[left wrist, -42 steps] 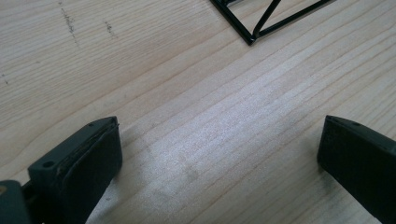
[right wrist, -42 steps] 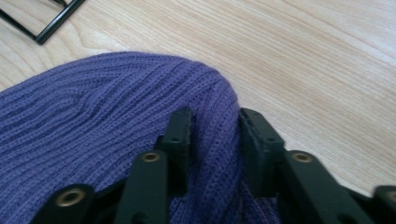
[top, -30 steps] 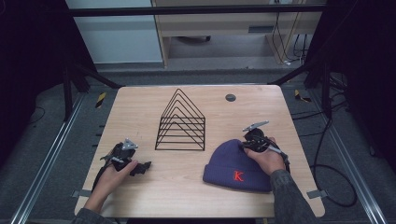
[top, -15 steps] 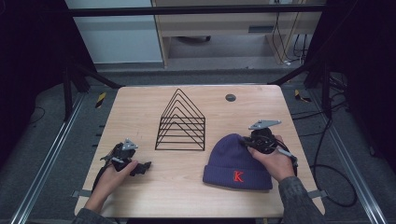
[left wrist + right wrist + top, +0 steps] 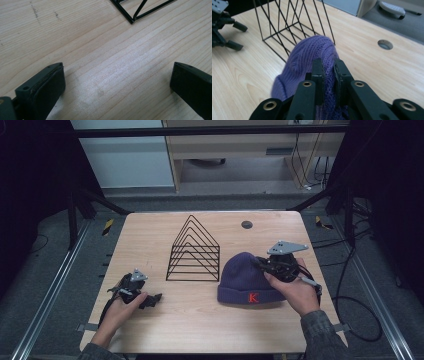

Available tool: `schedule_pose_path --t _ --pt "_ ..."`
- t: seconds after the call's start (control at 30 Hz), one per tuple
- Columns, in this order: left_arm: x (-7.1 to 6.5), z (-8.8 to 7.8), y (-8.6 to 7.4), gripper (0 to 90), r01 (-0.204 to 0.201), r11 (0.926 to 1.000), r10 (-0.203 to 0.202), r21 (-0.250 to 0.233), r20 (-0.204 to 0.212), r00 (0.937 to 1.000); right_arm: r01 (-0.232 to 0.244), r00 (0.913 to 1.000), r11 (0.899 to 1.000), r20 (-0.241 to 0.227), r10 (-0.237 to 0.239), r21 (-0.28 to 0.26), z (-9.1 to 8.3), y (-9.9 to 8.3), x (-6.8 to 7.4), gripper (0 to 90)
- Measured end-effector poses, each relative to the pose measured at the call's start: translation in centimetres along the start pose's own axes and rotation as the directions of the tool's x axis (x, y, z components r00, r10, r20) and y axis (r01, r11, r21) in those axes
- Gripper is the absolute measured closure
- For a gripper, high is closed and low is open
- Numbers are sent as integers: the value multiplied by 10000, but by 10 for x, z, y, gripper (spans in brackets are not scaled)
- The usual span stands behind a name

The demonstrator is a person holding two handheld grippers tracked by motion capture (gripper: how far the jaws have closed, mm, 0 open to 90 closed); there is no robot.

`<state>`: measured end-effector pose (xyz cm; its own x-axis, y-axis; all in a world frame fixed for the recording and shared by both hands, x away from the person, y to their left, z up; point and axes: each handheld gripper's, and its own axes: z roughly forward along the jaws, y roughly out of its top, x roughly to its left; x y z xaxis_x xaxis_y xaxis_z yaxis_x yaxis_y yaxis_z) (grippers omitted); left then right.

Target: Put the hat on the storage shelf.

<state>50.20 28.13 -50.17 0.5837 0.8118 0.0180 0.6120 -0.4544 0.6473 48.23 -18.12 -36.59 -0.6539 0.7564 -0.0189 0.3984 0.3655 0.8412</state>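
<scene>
Where the wooden table [image 5: 200, 320] carries everything: wire rack [image 5: 194, 251] at centre; purple beanie [image 5: 247, 277] just right of the rack, crown pinched by the right gripper [image 5: 328, 65], likely for lifting; left gripper [image 5: 152, 299] left of the rack, jaws spread, idle; grey floor beyond.

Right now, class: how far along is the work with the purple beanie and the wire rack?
Done: the right gripper has pinched a fold of the purple beanie. In hand: that grasp, though the beanie's cuff sits on the table. Left: probably carrying it to the wire rack, which holds nothing yet. The left gripper rests open on the wood.
</scene>
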Motion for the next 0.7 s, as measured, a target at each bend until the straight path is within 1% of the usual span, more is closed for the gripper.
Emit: schedule_pose_path --t 0.27,0.4,0.43,0.53,0.63,0.7 --pt "0 1 1 0 -13 10000 13 18 24 10000 162 9997 9993 195 -155 -347 -5 21 -4 809" --pt "0 0 2 0 -57 10000 57 41 52 10000 180 9992 9988 355 -165 -449 -8 31 -7 809" --pt "1 -1 2 3 -6 10000 6 57 108 9999 165 9992 9986 375 -146 -501 -9 35 -8 809" --pt "2 -3 2 33 137 9999 -137 -20 241 9996 239 9984 9973 522 -203 -688 -14 46 -9 809" --pt "3 -7 2 34 196 9995 -193 -244 113 9997 348 9971 9954 704 -286 -890 -20 59 -9 809" --pt "3 -8 2 35 245 9991 -242 -339 98 9997 373 9968 9949 745 -303 -942 -21 62 -9 809"
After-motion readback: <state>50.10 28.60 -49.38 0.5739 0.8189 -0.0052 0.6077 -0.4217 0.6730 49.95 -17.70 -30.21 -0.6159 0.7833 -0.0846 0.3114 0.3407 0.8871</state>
